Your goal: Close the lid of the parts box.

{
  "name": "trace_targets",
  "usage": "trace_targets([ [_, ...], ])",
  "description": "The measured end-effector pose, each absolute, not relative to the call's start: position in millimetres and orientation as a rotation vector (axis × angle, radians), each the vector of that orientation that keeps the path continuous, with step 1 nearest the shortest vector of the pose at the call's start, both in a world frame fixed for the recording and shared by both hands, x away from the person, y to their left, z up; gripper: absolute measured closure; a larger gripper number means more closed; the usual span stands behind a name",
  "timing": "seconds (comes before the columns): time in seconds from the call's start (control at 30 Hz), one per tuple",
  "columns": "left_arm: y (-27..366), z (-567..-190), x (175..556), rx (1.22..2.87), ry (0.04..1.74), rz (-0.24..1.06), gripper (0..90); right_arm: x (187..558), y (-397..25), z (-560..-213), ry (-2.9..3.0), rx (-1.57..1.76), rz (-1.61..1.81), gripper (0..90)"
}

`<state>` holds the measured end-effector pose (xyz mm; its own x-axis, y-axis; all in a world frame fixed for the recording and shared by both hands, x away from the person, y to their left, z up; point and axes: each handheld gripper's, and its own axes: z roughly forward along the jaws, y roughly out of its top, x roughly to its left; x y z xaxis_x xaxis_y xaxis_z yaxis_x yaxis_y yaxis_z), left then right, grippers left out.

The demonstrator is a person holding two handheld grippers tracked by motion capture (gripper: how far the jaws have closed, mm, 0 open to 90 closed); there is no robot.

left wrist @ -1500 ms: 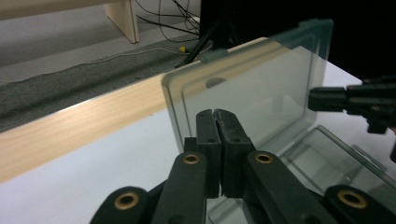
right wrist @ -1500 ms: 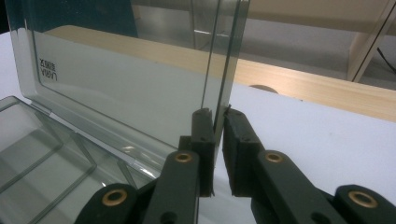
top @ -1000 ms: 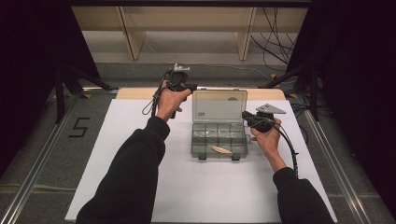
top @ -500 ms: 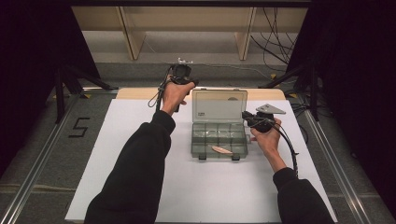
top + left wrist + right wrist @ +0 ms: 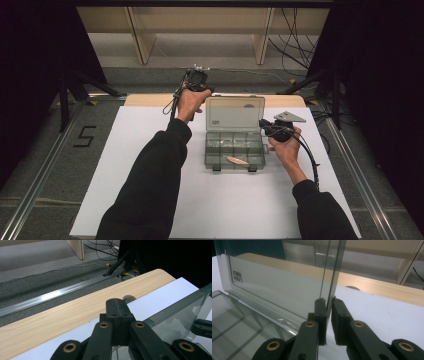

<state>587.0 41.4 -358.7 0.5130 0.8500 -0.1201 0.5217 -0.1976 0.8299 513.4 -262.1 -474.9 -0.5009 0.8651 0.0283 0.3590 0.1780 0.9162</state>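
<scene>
With the clear plastic compartment box (image 5: 235, 146) standing open at the middle of the white sheet (image 5: 125, 150) on the worktop (image 5: 150, 100), its lid (image 5: 235, 113) is raised upright. My right hand-held gripper (image 5: 329, 305) is closed on the lid's right edge, one jaw on each face of the panel. My left hand-held gripper (image 5: 117, 312) is held above the far edge of the worktop, just beside the lid's left corner, with its jaws pressed together on nothing. A small tan object (image 5: 237, 160) lies in a front compartment of the box; I cannot tell what it is
</scene>
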Motion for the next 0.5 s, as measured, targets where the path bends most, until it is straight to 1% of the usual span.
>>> trace_targets([
  [0.5,39.7,-364.4,586.6,1.869,1.146,0.442,89.9,513.4,-261.7,-474.9,1.95,1.143,1.3,82.6],
])
